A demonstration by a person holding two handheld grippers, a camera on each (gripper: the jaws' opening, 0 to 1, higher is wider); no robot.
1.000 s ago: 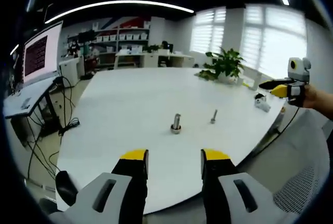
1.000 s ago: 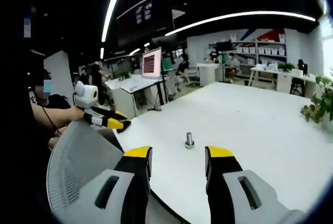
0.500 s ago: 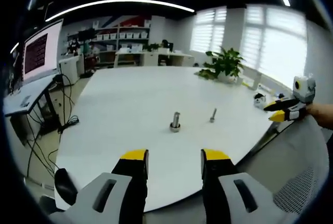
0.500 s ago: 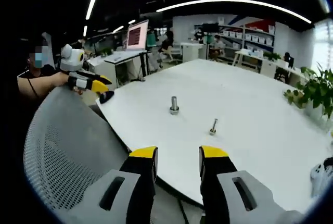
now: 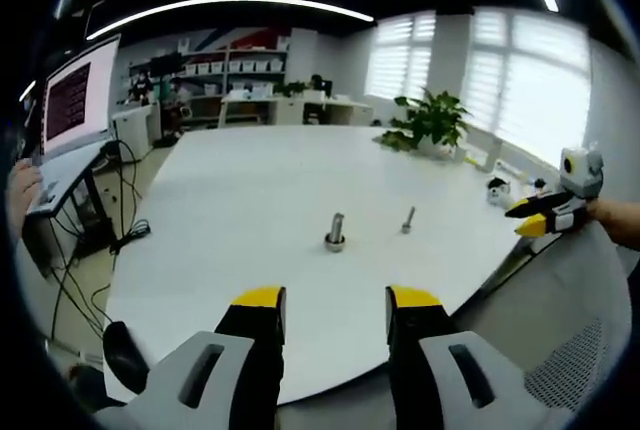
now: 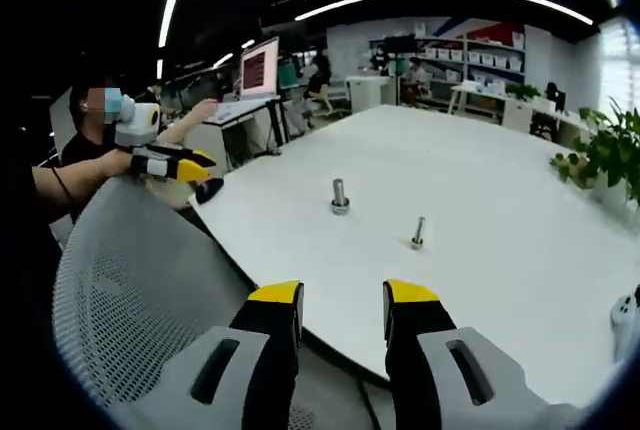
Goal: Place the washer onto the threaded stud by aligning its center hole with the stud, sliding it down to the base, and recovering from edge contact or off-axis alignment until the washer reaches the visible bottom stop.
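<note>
Short of the table [image 5: 250,180], both grippers [image 5: 325,312] [image 6: 340,307] gape, holding nothing.

Open office, large white table [image 5: 250,190], blinded windows [image 5: 520,70], shelving [image 5: 240,75], ceiling light strips [image 5: 230,5]

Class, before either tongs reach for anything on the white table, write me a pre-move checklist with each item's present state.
1. Left tongs open and empty: ok.
2. Right tongs open and empty: ok.
3. Thick stud standing upright on the white table: ok.
4. Thin stud upright, standing apart from the thick one: ok.
5. Washer location: cannot tell; a ring sits at the thick stud's base, too small to identify.
6. Both tongs held back from the table edge, off the studs: ok.
</note>
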